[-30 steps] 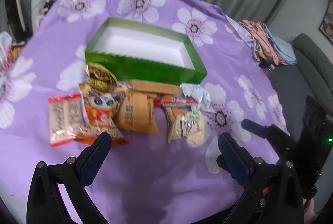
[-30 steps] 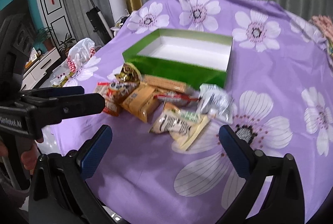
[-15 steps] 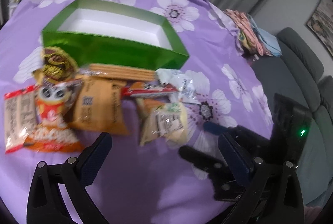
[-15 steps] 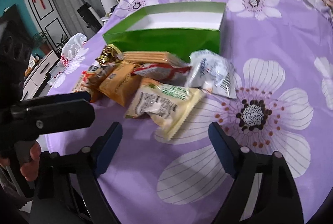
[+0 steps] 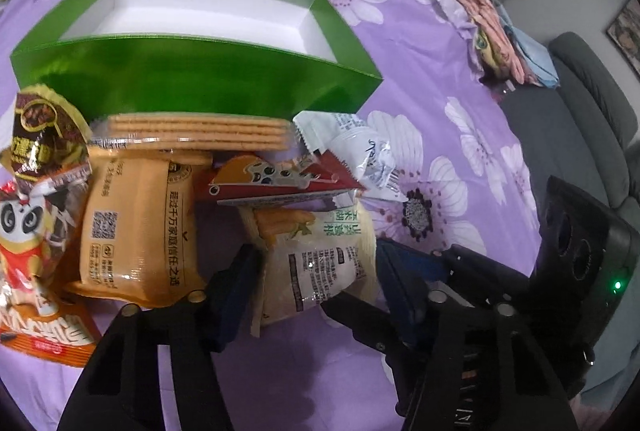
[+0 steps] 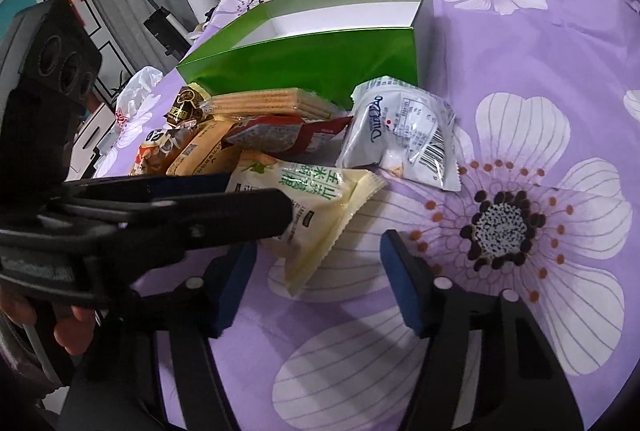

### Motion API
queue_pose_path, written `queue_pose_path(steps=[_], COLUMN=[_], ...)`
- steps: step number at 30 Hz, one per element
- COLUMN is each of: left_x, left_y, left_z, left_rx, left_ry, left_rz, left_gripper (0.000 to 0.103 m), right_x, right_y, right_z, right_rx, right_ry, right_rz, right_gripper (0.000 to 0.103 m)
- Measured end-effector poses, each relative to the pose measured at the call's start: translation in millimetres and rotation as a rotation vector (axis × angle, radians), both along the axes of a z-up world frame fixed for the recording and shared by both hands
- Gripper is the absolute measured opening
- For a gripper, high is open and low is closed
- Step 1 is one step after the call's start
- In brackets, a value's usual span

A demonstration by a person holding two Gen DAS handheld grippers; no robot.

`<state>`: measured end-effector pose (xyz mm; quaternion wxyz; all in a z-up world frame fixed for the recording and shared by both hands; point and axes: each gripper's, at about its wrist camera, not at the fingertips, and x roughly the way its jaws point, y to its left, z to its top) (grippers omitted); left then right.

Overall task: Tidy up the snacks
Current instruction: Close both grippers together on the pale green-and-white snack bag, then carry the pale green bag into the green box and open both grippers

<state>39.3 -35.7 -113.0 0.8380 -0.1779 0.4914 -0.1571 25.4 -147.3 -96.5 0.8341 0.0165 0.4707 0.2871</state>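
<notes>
An empty green box (image 5: pixel 200 79) (image 6: pixel 312 59) stands on the purple flowered cloth. In front of it lies a pile of snack packs: wafers (image 5: pixel 200 131), an orange pack (image 5: pixel 136 223), a red pack (image 5: pixel 288 179), a white pack (image 6: pixel 400 131) and a pale yellow corn-snack pack (image 5: pixel 320 259) (image 6: pixel 320 207). My left gripper (image 5: pixel 316 279) is open, with its fingers on either side of the pale yellow pack. My right gripper (image 6: pixel 320 287) is open just in front of that pack's corner, empty.
More packs lie at the left: a brown-gold one (image 5: pixel 44 135) and a red panda one (image 5: pixel 28 251). Folded clothes (image 5: pixel 504 39) and a grey sofa (image 5: pixel 592 119) are to the right. A white plastic bag (image 6: pixel 136 95) sits at the table's far left edge.
Both grippers have moved forward and down toward the snack pile. My left gripper now straddles the pale yellow pack and has narrowed its opening.
</notes>
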Motion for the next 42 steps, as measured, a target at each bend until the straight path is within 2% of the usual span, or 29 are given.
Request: queue_pose_path(steps=[1, 3, 6, 12, 16, 20, 24, 29, 32, 37, 41, 42], left_x=[0, 0, -1, -11, -26, -36, -23, 9, 37, 67, 88, 91], left_y=[1, 1, 3, -1, -2, 1, 9, 27, 42, 59, 68, 70], left_z=[-1, -1, -1, 7, 22, 49, 74, 103, 104, 95, 86, 83], left_rx=[0.003, -0.002, 0.0, 0.006, -0.008, -0.016, -0.009, 0.034, 0.03, 0.063, 0.073, 0.068], left_ry=[0.001, 0.001, 0.002, -0.016, -0.047, -0.122, -0.177, -0.243, -0.226, -0.197, -0.167, -0.156], left_rz=[0.007, 0.016, 0.027, 0.011, 0.003, 0.006, 0.018, 0.061, 0.097, 0.143, 0.172, 0.176], left_gripper=[0.055, 0.05, 0.045, 0.041, 0.041, 0.041, 0.041, 0.041, 0.041, 0.041, 0.041, 0.042], right_x=[0, 1, 0, -8, -21, -32, -26, 5, 35, 79, 103, 105], right_y=[1, 3, 7, 9, 8, 7, 11, 29, 39, 62, 77, 80], right_z=[0, -2, -4, 3, 17, 40, 65, 88, 94, 86, 77, 76], right_rx=[0.003, 0.016, 0.021, 0.031, 0.015, 0.026, 0.039, 0.038, 0.057, 0.036, 0.025, 0.018], right_ry=[0.001, 0.006, 0.002, 0.0, -0.021, -0.07, -0.142, -0.232, -0.246, -0.242, -0.217, -0.219], right_rz=[0.008, 0.032, 0.054, 0.07, 0.089, 0.103, 0.115, 0.133, 0.138, 0.15, 0.127, 0.124], right_gripper=[0.055, 0.041, 0.031, 0.022, 0.022, 0.022, 0.022, 0.022, 0.022, 0.023, 0.026, 0.031])
